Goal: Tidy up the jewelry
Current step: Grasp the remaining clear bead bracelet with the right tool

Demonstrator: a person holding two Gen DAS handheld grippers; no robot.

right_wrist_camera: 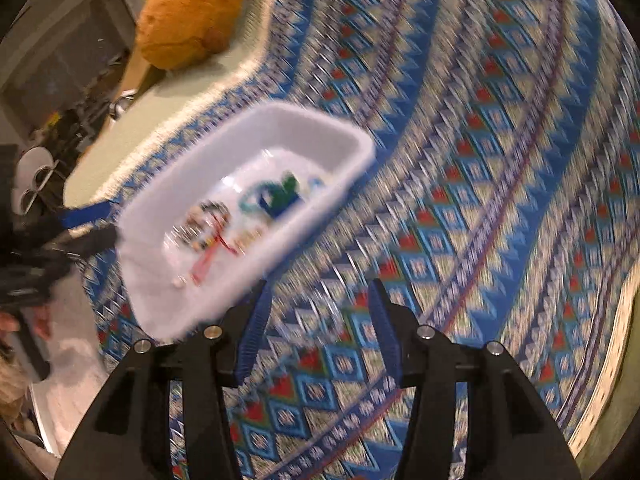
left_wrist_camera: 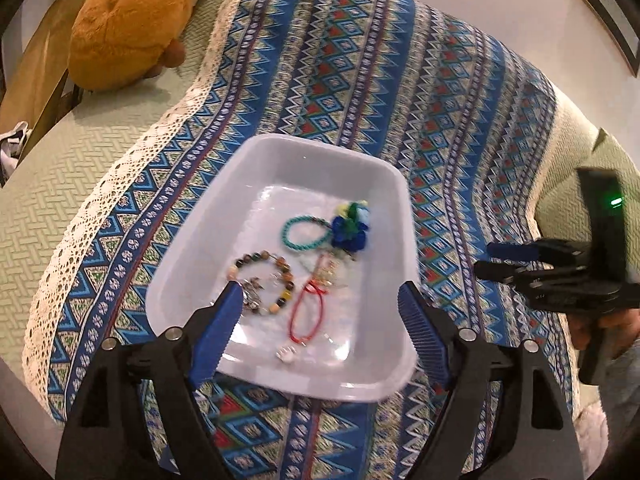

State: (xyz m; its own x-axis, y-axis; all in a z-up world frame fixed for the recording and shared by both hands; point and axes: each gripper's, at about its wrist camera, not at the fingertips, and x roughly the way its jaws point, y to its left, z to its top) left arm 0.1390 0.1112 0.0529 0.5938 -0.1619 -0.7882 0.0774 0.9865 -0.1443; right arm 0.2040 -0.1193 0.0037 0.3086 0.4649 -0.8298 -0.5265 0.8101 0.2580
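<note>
A white plastic tray (left_wrist_camera: 192, 256) lies on a blue patterned cloth (left_wrist_camera: 400, 92). In it are a brown bead bracelet (left_wrist_camera: 285, 276), a teal bracelet (left_wrist_camera: 298, 232), a blue and green flower piece (left_wrist_camera: 351, 227), a red cord bracelet (left_wrist_camera: 306, 316), a small white piece (left_wrist_camera: 287, 354) and a pale gold chain (left_wrist_camera: 330, 274). My left gripper (left_wrist_camera: 320, 300) is open and empty, just above the tray's near end. My right gripper (right_wrist_camera: 318, 292) is open and empty over bare cloth, right of the tray (right_wrist_camera: 332, 136); the view is blurred. It also shows in the left wrist view (left_wrist_camera: 490, 258).
An orange plush toy (left_wrist_camera: 128, 28) lies at the far left on a pale green quilted cover (left_wrist_camera: 80, 184). The cloth has a lace edge (left_wrist_camera: 132, 164) on its left side. A wooden frame (left_wrist_camera: 36, 68) stands beyond the bed's left edge.
</note>
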